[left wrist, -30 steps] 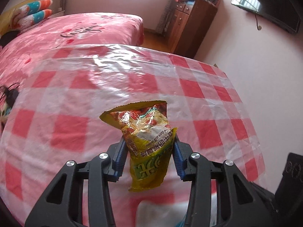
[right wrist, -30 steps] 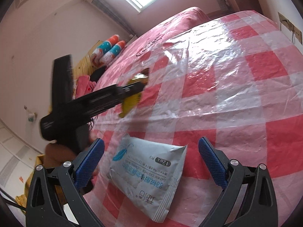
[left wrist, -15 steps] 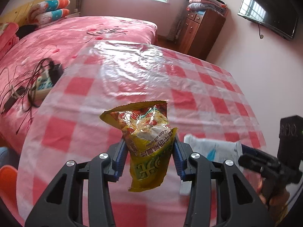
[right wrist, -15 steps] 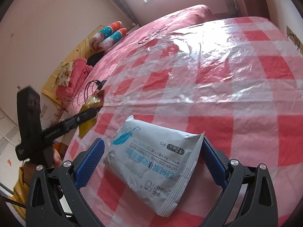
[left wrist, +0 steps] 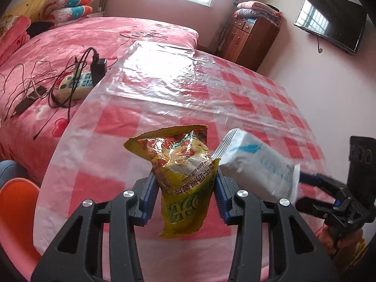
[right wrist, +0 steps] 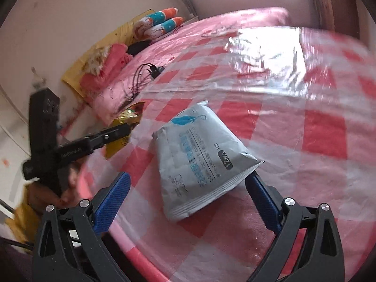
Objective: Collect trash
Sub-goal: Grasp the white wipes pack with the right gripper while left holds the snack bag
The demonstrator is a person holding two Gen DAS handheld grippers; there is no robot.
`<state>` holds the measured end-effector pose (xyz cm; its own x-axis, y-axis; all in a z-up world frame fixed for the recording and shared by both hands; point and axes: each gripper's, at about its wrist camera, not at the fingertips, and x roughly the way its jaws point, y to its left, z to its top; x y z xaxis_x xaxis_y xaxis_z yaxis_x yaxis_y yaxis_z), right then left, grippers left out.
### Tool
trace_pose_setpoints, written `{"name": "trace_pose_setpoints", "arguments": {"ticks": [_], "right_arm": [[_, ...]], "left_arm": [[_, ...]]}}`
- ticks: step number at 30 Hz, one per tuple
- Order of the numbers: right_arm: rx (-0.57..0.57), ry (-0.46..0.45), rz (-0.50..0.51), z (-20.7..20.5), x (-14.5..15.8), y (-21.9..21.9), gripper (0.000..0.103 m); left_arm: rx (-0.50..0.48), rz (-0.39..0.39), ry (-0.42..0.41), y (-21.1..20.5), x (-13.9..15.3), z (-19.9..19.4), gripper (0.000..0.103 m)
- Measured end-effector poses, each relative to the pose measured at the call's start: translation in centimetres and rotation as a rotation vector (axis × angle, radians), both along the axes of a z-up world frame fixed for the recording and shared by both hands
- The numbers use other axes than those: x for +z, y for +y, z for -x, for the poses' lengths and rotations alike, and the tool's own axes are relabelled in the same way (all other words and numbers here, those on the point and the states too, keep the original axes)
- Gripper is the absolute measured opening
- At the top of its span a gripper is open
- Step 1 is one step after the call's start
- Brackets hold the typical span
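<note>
Right wrist, grey pouch (right wrist: 199,164), "12 PCS"

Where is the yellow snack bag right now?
The yellow bag is pinched in the left hand-held gripper, held above the checkered table, beside the white pack.

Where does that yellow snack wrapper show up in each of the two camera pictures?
Left wrist view: the yellow snack wrapper hangs at bottom centre, pinched in the left tool.
Right wrist view: it is small at middle left, at the tip of that same tool, seen from the side.
Shared landmark: the white tissue pack, to the wrapper's right in the left view and central in the right view.
</note>
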<state>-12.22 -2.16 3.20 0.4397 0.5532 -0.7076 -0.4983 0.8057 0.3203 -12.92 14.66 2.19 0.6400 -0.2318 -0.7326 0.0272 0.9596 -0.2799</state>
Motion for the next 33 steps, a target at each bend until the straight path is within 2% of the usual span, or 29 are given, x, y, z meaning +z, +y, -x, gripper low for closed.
{"name": "trace_pose_setpoints", "arguments": {"ticks": [4,11,19,29,33], "right_arm": [[-0.027,-0.094,0.1,0.3,0.6,1.7,0.096],[0.017,-0.14,0.2,-1.5,-0.5,4.5,0.096],[0.038,-0.111,0.241,-3.7,-1.8,5.0,0.096],[0.076,-0.08,0.254,-4.1,-2.3,5.3,0.099],[0.104,-0.085,0.306,-3.7,-2.6,5.9,0.099]], "left_arm": [[-0.003,0.017,-0.002,0.8,-0.4,0.4,0.045],[-0.02,0.034,-0.009,1.7,-0.6,0.7,0.045],[-0.003,0.004,0.0,2.8,-0.9,1.3,0.045],[0.03,-0.043,-0.006,3.9,-1.0,1.9,0.045],[0.037,-0.062,-0.009,4.1,-1.0,2.0,0.045]]}}
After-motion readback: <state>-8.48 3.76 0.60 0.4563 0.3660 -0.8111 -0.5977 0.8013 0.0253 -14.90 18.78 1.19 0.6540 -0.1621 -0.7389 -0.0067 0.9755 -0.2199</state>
